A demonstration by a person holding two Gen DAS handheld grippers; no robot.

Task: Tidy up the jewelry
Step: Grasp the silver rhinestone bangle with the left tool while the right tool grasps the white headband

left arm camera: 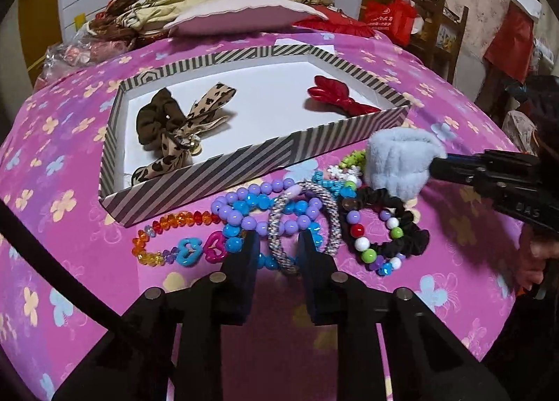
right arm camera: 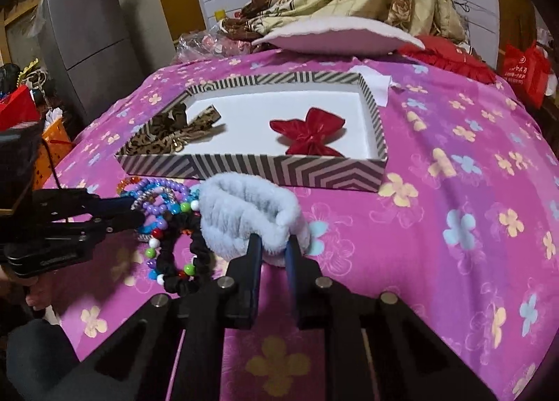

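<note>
On the pink flowered cloth (right arm camera: 436, 219): everything sits here; it drapes a rounded surface (bed or counter, can't tell which).
Striped box (left arm camera: 244, 159): shallow, white inside, zigzag black-and-cream walls, lying flat on the cloth just behind the pile.
Box contents: a leopard-print bow scrunchie (left arm camera: 174, 128) at one end and a red bow (right arm camera: 309, 130) at the other, well apart from each other.
Jewelry pile: right in front of the box's near wall, all tangled and touching.
Purple bead bracelets (left arm camera: 244, 205): mixed with blue beads, middle of the pile.
Orange bead strand (left arm camera: 164, 226): on the pile's left edge in my left view, with a blue heart and a pink heart bead at its end.
Woven sparkly bangle (left arm camera: 307, 219): lying over the purple beads.
Black scrunchie (left arm camera: 394, 226): beside the bangle, with a multicolour bead bracelet lying inside and over it.
Left gripper (left arm camera: 276, 243): my jaws are nearly closed and straddle the near rim of the woven bangle; looks like a grip on it (pads are tight to it from what I see).
Right gripper (right arm camera: 274, 247): jaws clamped on the near edge of the fluffy pale-blue scrunchie (right arm camera: 244, 215).
Fluffy scrunchie position: at the pile's edge, next to the black scrunchie, just in front of the box.
</note>
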